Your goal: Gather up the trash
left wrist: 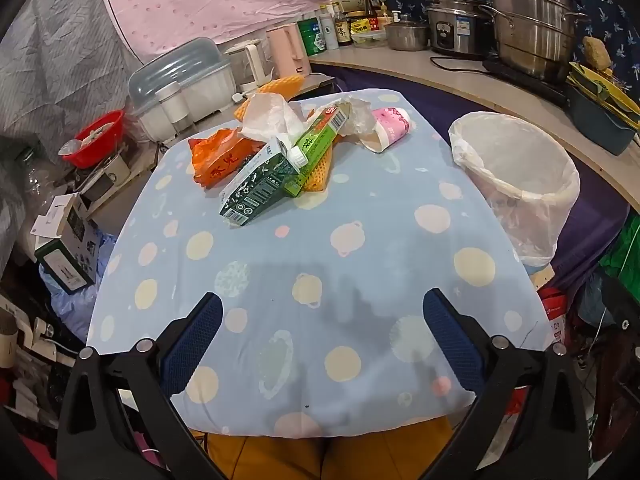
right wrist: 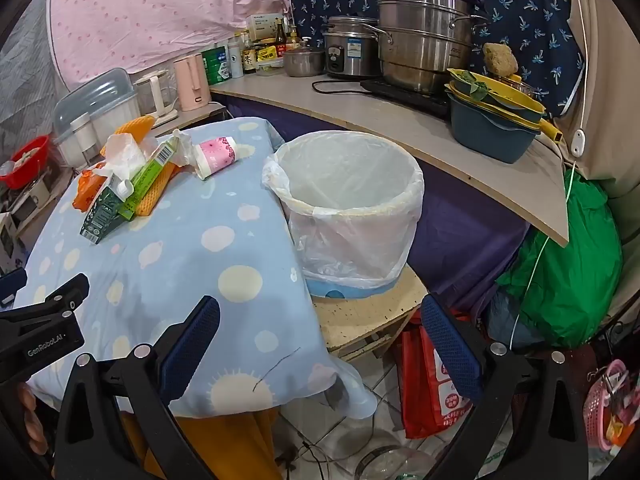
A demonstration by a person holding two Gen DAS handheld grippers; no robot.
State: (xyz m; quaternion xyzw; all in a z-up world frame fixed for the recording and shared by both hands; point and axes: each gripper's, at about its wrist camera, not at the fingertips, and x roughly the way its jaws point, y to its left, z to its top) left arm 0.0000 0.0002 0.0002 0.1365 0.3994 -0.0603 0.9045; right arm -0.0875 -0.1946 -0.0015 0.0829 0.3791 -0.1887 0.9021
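Observation:
A trash pile lies at the far end of the blue spotted table: a dark green carton, a light green box, an orange wrapper, orange foam netting, crumpled clear plastic and a pink paper cup. The pile also shows in the right wrist view, with the carton and cup. A bin lined with a white bag stands right of the table. My left gripper is open and empty over the near table. My right gripper is open and empty near the table's right corner.
A counter behind the bin holds steel pots, a rice cooker, bottles and stacked basins. A dish rack, kettles and a red bowl stand left of the table. A red bag and green bag lie on the floor at right.

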